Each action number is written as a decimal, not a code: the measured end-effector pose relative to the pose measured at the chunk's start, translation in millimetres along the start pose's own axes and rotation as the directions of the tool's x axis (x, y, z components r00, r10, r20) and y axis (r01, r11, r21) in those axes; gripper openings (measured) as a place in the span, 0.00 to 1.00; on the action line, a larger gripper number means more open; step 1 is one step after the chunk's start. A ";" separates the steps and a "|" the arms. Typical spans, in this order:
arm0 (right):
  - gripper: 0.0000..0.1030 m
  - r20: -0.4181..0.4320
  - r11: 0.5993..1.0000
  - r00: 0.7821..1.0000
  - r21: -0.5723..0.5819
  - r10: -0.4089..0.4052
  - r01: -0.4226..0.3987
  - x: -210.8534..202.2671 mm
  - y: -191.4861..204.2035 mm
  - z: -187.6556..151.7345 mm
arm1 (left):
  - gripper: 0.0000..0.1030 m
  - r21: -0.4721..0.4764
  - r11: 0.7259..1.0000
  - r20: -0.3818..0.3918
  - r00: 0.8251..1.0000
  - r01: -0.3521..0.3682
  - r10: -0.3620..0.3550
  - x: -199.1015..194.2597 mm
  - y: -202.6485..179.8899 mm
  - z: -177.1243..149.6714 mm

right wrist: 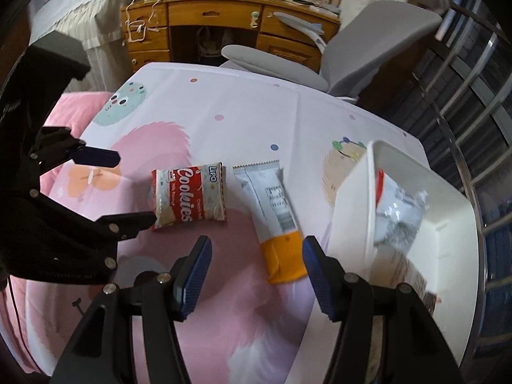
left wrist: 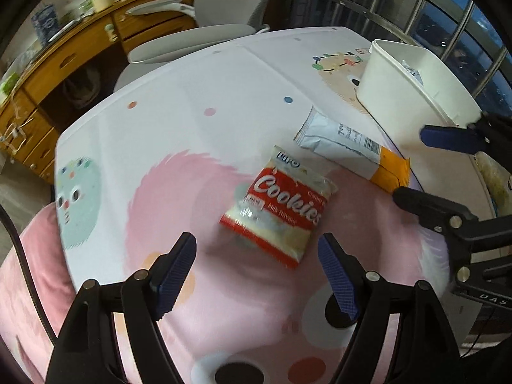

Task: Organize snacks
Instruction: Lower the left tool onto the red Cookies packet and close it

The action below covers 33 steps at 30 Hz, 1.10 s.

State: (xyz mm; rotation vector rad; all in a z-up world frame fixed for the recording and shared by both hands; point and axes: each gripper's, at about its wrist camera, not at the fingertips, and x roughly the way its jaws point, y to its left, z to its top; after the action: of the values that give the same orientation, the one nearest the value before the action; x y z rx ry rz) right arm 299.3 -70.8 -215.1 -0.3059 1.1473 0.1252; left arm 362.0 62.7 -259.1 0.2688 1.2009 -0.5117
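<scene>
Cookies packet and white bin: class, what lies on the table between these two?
The white-and-orange snack pouch lies between the cookies packet and the white bin, clearest in the right wrist view.

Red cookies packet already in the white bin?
No, the red-and-white cookies packet lies on the patterned tablecloth, left of the white plastic bin.

On the cartoon-printed tablecloth (right wrist: 243,121) before me, the red-and-white cookie packet (right wrist: 188,196) lies left of the long white-and-orange snack sachet (right wrist: 272,211), just beside it but apart. The white rectangular plastic bin (right wrist: 448,243) stands right of the sachet, with crumpled wrappers (right wrist: 400,214) in it. Behind the table stand a grey office chair (right wrist: 368,51) and a wooden desk (right wrist: 224,16).
</scene>
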 end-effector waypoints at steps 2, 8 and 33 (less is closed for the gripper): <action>0.58 -0.004 1.000 1.000 -0.028 -0.003 0.003 5.2 1.7 3.9 | 0.75 0.021 1.000 0.009 1.000 0.017 -0.017 4.7 -0.7 4.3; 0.58 -0.040 0.994 0.999 -0.108 0.004 -0.008 20.7 9.0 15.5 | 0.75 0.103 0.994 -0.008 0.999 0.032 -0.032 25.3 -9.6 16.6; 0.58 -0.113 1.000 0.993 0.003 0.024 -0.024 52.6 -6.8 29.2 | 0.45 0.204 0.978 0.091 0.993 0.050 -0.070 40.6 -9.5 15.4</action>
State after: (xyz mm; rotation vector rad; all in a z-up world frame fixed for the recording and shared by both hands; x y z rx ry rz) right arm 348.1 -71.5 -250.9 -0.3014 1.2637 0.1294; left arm 380.6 38.0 -291.0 0.3766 1.0649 -0.6936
